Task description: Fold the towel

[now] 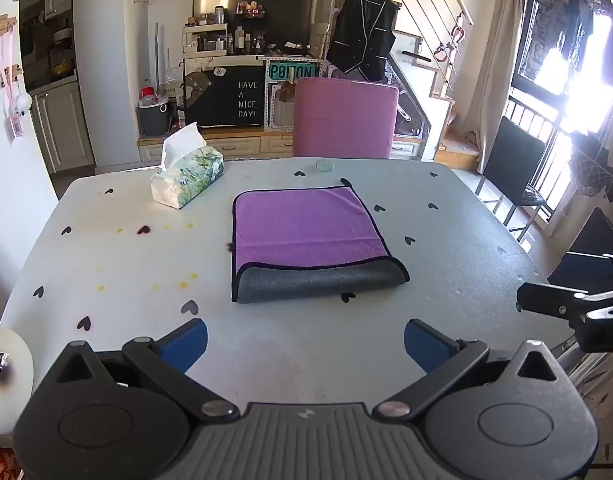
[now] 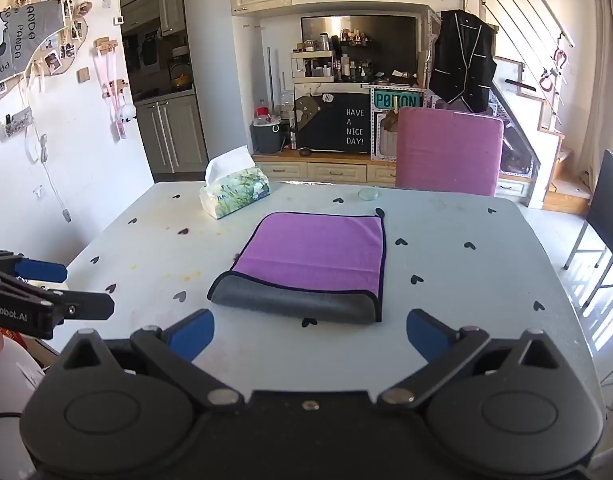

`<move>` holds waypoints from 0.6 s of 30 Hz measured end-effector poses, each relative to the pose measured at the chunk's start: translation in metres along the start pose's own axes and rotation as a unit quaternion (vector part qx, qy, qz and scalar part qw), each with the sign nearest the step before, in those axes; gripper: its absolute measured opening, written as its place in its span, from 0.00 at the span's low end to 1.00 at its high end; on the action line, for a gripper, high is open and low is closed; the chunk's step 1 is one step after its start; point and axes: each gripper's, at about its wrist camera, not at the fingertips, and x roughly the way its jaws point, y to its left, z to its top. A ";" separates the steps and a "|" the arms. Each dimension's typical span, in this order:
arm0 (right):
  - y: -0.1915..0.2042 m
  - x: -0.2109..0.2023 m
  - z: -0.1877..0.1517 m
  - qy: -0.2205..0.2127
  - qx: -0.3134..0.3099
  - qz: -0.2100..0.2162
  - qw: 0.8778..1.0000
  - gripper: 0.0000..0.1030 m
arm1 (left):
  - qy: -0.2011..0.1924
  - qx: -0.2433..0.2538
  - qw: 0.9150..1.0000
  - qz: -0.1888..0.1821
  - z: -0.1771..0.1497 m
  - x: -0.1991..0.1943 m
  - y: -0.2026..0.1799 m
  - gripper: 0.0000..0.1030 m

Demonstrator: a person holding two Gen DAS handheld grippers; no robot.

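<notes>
Roughly square folded towel [image 1: 306, 236], grey fold edge nearest, perhaps slightly skewed

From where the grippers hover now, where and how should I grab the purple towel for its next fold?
Grip the purple towel at its near grey corners, where the rounded fold lifts off the table. Come in low from the near side; both the left gripper and right gripper are open.

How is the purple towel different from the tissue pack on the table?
The towel lies flat and folded, while the tissue pack stands up like a puffy block. The towel is purple with a grey underside showing along the near edge; the tissue pack is white with green leaves. A white tissue sticks out of the pack; nothing sticks out of the towel. Both rest on the table, untouched by either gripper.
</notes>
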 end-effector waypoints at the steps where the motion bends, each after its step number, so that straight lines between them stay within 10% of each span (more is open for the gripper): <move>1: 0.000 0.000 0.000 -0.002 -0.004 -0.003 1.000 0.99 | 0.000 0.000 1.000 0.000 0.000 0.000 0.000 1.00; 18: 0.000 -0.001 0.006 0.000 -0.001 0.000 1.000 0.99 | 0.004 0.000 1.000 0.000 0.000 -0.001 0.000 1.00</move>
